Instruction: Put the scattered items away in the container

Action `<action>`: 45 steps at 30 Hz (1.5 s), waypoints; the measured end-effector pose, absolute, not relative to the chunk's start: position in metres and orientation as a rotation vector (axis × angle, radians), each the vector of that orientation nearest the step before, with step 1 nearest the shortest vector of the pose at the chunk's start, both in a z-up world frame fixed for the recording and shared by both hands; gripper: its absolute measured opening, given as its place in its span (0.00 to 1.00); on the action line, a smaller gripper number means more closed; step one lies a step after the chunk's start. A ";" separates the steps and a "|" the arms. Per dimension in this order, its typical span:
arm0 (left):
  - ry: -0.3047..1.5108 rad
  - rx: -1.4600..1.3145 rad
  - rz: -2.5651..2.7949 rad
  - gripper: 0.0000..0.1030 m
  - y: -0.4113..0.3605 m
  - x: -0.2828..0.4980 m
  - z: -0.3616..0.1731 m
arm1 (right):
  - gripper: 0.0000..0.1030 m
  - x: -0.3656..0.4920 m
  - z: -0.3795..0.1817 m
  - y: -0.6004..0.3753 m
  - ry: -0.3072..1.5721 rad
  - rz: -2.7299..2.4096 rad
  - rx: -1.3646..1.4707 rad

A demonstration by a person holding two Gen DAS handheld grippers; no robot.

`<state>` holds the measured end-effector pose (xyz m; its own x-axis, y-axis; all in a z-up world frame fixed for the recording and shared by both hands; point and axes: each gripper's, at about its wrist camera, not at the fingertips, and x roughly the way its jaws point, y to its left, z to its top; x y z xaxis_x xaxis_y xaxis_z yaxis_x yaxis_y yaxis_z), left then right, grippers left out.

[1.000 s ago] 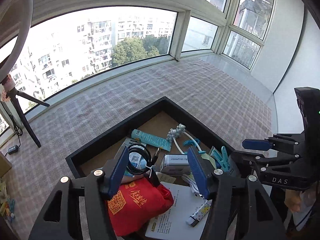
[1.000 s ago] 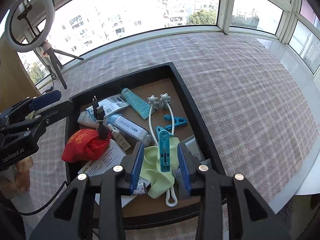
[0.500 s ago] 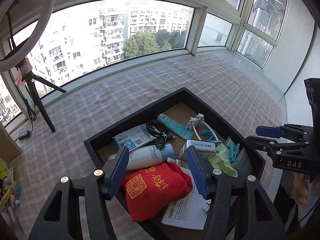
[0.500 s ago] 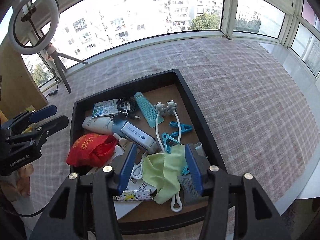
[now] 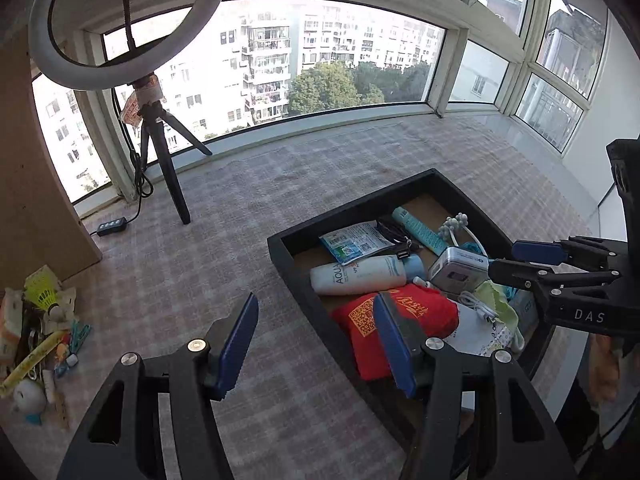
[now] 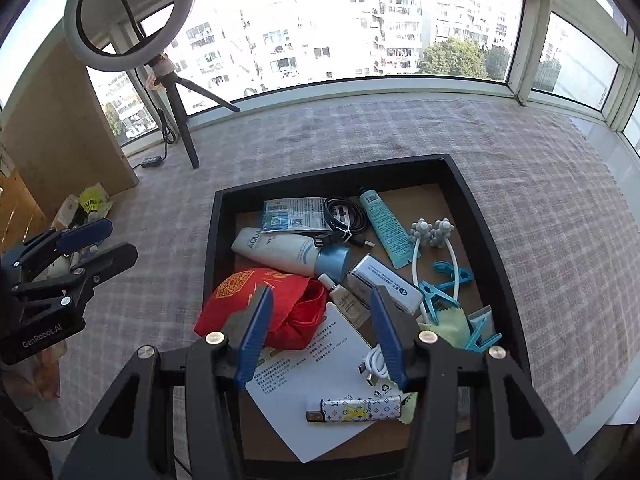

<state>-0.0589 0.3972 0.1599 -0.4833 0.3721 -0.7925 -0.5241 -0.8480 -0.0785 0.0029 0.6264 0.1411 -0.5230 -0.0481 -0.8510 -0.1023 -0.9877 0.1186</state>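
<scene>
From the left wrist, the left tongs (image 5: 316, 340) hang spread and empty above the checked tabletop (image 5: 240, 208), beside the black tray (image 5: 280, 248). A pile of loose items (image 5: 38, 320) waits far left by the board. Swinging across, the tongs could clip the tripod (image 5: 168, 160).

From the right wrist, the right tongs (image 6: 322, 328) are spread and empty over the tray (image 6: 212, 232), above the red bag (image 6: 256, 284) and paper sheet (image 6: 320, 360). The crowded tray risks later items sliding out.
</scene>
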 end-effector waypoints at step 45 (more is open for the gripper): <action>-0.119 -1.639 2.722 0.77 0.009 0.003 0.114 | 0.55 0.005 0.120 0.284 -0.070 2.925 -1.617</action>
<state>0.0035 0.0086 0.1140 -0.4678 0.0060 -0.8838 0.0712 -0.9965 -0.0445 0.0052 0.2842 0.1200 -0.5166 -0.1544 -0.8422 0.1947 -0.9790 0.0601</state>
